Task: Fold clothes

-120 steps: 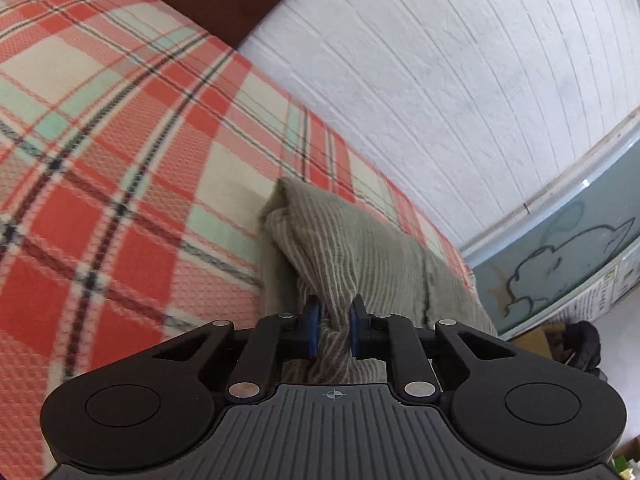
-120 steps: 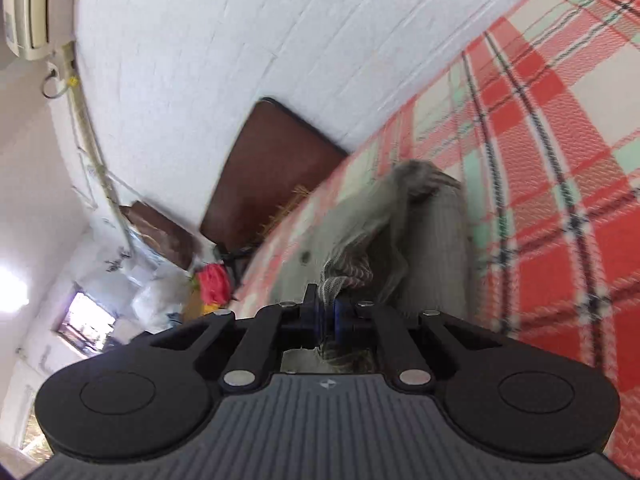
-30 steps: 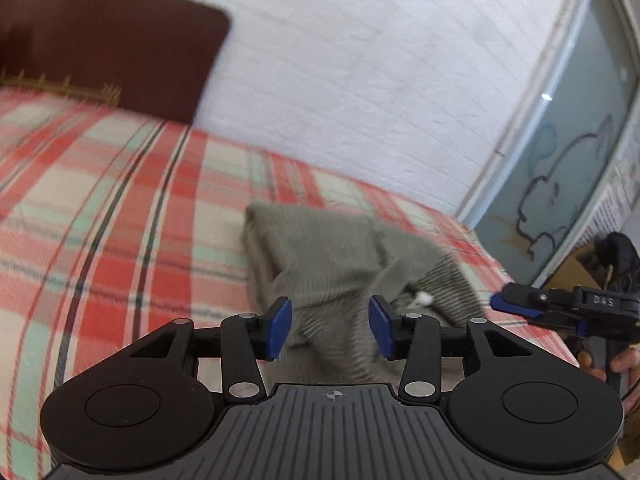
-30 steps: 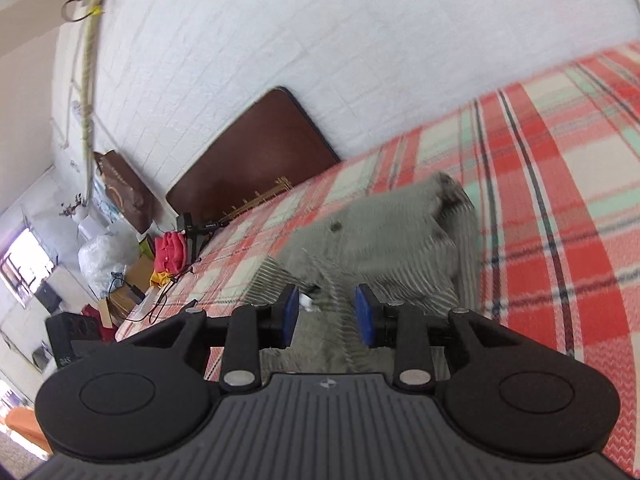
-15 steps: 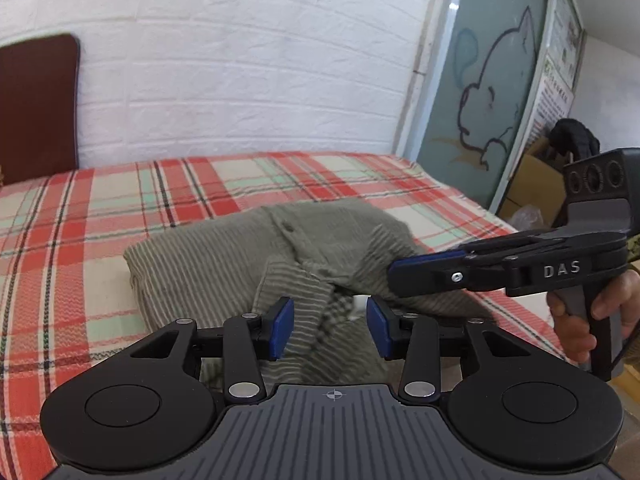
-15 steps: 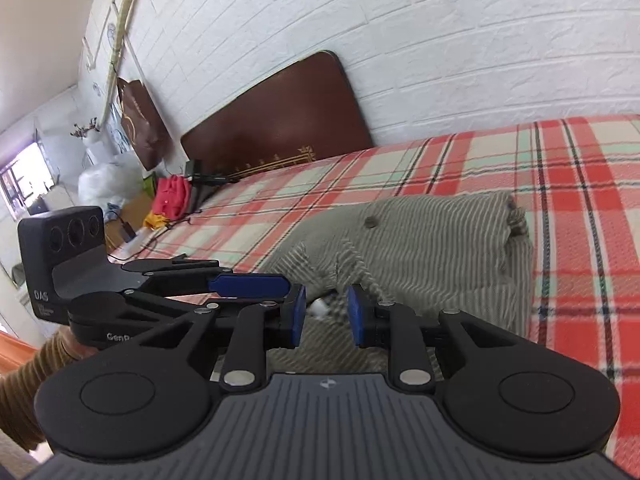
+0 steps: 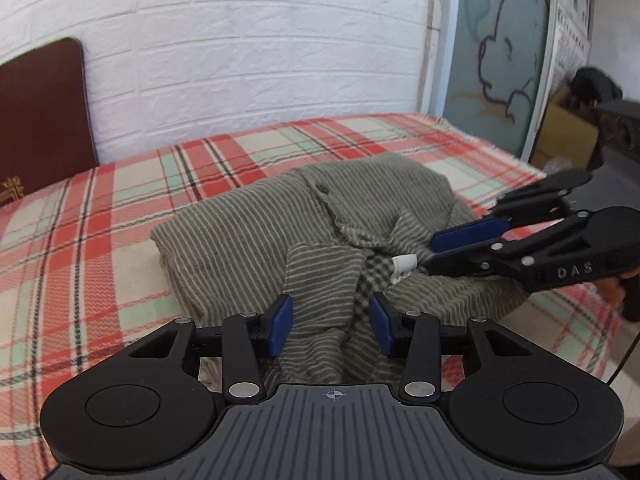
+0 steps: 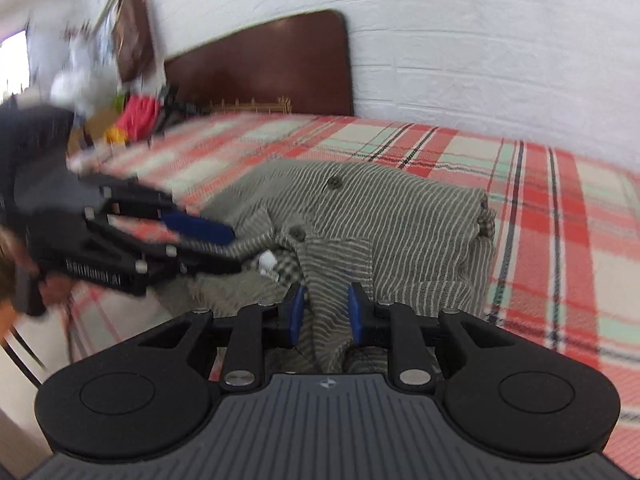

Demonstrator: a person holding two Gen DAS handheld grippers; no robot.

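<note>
A grey-green striped shirt (image 7: 260, 240) (image 8: 400, 232) lies bunched on the red plaid blanket (image 7: 100, 240) (image 8: 560, 220), collar and white label (image 7: 404, 266) (image 8: 267, 260) towards me. My left gripper (image 7: 330, 326) (image 8: 236, 250) is open, its blue pads wide apart over the near folds without pressing them. My right gripper (image 8: 326, 312) (image 7: 430, 250) comes in from the right beside the label. Its jaws stand narrowly apart, and a striped fold of the collar runs between them. I see no squeeze on that fold.
The bed meets a white brick wall, with a dark brown headboard (image 7: 40, 120) (image 8: 260, 72) at one end. A pale door with a cartoon drawing (image 7: 500, 60) and a cardboard box (image 7: 564, 136) stand past the other end. Blurred red clutter (image 8: 138, 116) lies beyond the headboard.
Four seconds ago each gripper was shut on the shirt; both have let go. Over the last second both views rolled level, the grippers drew together at the collar, and the right jaws narrowed.
</note>
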